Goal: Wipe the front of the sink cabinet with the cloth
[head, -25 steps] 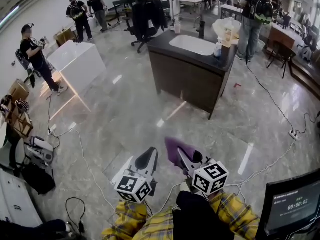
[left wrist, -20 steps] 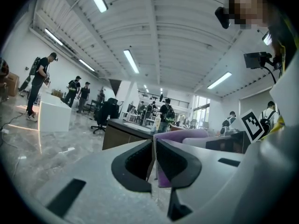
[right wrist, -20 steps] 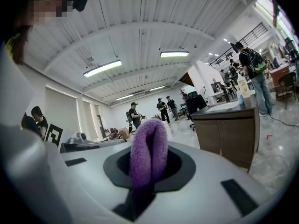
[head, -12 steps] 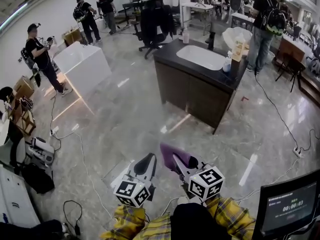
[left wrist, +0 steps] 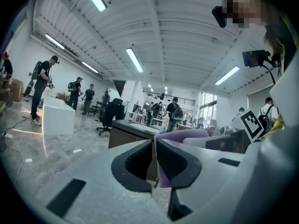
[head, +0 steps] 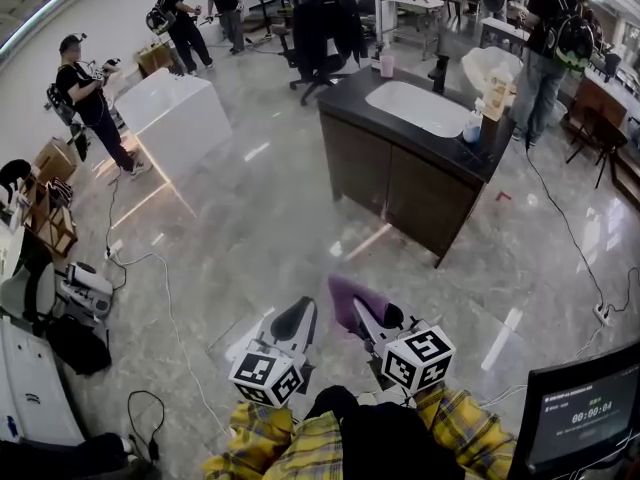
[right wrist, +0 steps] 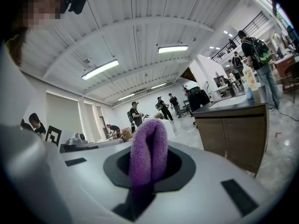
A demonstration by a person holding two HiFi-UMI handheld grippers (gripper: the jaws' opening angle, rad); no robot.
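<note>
Still, the right hand-held gripper (head: 362, 316) clamps the cloth (head: 343, 296), sink cabinet (head: 400, 183) nearer.

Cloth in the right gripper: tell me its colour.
The cloth is plain purple with a fuzzy nap; the right gripper view shows it best.

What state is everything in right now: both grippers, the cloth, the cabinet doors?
Left gripper: shut, empty.
Right gripper: shut on the cloth.
Cloth: folded over, sticking up out of the jaws.
Cabinet doors: closed, not yet touched.
</note>
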